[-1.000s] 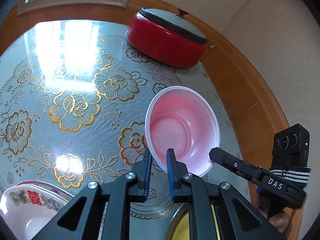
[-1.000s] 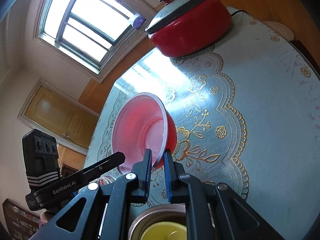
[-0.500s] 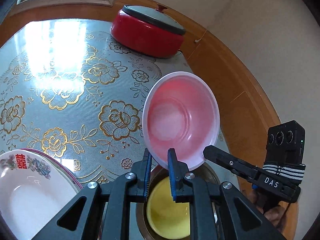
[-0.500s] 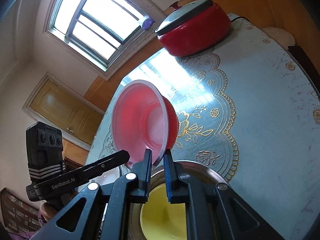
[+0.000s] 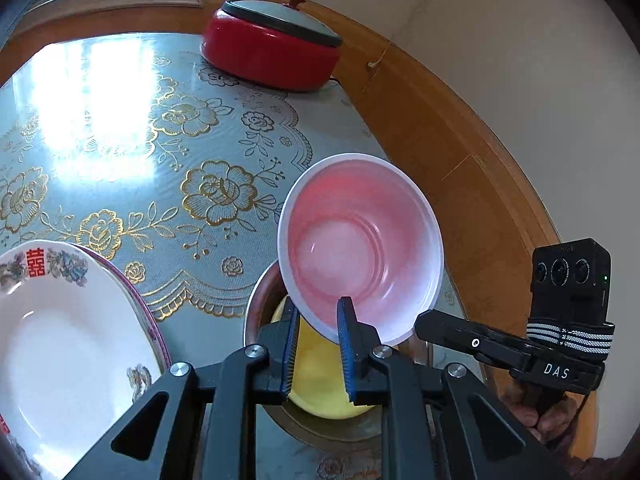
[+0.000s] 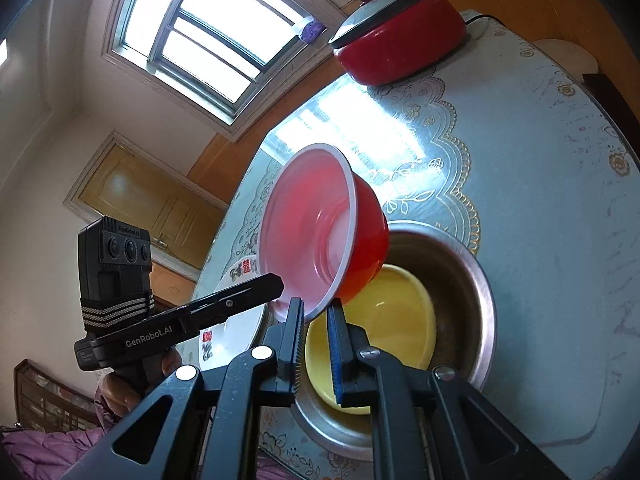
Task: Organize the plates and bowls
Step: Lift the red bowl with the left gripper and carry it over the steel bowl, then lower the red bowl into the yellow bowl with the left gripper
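Your left matte-black two-finger gripper (image 5: 318,346) has blue ribbed pads and silver pivot screws; the right matte-black gripper (image 6: 314,346) matches. Each handle bears a three-lens black camera block (image 6: 114,256), striped strap, white "DAS" or "GenRobot.AI" lettering.

Red bowl (image 6: 360,240) w/ white rim, yellow bowl (image 6: 400,312), gold-floral blue-grey tablecloth (image 5: 160,160).

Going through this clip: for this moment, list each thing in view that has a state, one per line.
Red bowl: held tilted above the nested bowls.
Left gripper: shut on red bowl's rim.
Right gripper: shut on red bowl's rim.
Yellow bowl: nested inside the steel bowl.
Red pot: lid on.
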A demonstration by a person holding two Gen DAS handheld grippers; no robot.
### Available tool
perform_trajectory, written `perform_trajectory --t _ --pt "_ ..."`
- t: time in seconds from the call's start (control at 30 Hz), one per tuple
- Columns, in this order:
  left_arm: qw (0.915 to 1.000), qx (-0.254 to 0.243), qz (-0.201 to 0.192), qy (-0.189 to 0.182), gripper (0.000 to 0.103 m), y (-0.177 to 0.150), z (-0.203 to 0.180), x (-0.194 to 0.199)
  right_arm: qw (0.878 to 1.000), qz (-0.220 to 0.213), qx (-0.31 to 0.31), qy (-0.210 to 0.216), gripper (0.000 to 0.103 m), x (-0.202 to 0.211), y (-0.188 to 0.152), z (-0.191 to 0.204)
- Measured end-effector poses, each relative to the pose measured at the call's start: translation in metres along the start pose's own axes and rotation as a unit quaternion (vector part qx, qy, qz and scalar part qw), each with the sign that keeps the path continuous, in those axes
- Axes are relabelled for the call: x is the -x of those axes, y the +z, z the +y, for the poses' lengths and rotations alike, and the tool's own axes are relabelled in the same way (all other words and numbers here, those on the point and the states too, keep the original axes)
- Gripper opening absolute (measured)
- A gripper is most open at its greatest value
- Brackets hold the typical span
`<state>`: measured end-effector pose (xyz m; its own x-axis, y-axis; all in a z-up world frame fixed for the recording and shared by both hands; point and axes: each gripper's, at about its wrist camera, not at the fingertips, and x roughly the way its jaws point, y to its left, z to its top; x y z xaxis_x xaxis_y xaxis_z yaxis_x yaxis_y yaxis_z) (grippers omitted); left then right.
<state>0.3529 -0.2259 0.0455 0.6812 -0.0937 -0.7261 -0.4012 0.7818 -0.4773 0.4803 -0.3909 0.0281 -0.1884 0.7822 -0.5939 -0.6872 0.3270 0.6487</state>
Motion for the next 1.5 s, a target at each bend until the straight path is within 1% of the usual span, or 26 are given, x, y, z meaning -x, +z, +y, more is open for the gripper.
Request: perform_trajectory --t 0.23,0.37,0.47,0.63,0.67,0.77,0.87,1.07,1.17,1.27,1.37,1.5 --pt "0.9994 0.018 0.024 -0.020 0.018 -0.023 0.007 0.002 0.999 0.017 0.026 0.014 0.011 0.007 -0.019 0.013" --pt "0.9991 0.021 0.029 -0.023 0.018 -0.031 0.007 0.008 0.999 0.027 0.035 0.015 0.011 0.006 -0.025 0.017" --pt "0.9989 0.022 0.034 -0.025 0.018 -0.036 0.007 0.010 0.999 0.037 0.034 0.019 0.013 0.007 -0.030 0.014" --pt "0.9984 0.024 0.046 -0.022 0.018 -0.041 0.009 0.005 0.998 0.049 0.026 0.013 0.014 0.001 -0.035 0.008" --pt "0.9984 0.023 0.048 -0.020 0.018 -0.039 0.010 -0.002 0.998 0.052 0.024 0.012 0.016 0.000 -0.034 0.007" --pt "0.9979 0.027 0.057 -0.015 0.018 -0.040 0.013 -0.008 0.998 0.061 0.019 0.003 0.017 -0.001 -0.038 0.002" --pt "0.9977 0.027 0.059 -0.018 0.017 -0.039 0.014 -0.013 0.998 0.065 0.016 -0.005 0.021 0.000 -0.041 -0.004" --pt "0.9978 0.022 0.061 -0.013 0.017 -0.037 0.013 -0.019 0.998 0.054 0.020 -0.040 0.028 0.011 -0.038 -0.005" --pt "0.9981 0.017 0.060 -0.005 0.017 -0.037 0.014 -0.022 0.995 0.045 0.029 -0.080 0.030 0.014 -0.032 -0.005" --pt "0.9981 0.011 0.060 -0.001 0.017 -0.038 0.012 -0.022 0.993 0.035 0.036 -0.103 0.031 0.014 -0.021 -0.006" --pt "0.9982 0.007 0.060 0.002 0.017 -0.038 0.012 -0.022 0.986 0.037 0.062 -0.150 0.031 0.007 -0.012 -0.004" --pt "0.9986 0.003 0.052 0.008 0.017 -0.038 0.012 -0.018 0.975 0.046 0.117 -0.186 0.031 -0.006 -0.004 0.005"
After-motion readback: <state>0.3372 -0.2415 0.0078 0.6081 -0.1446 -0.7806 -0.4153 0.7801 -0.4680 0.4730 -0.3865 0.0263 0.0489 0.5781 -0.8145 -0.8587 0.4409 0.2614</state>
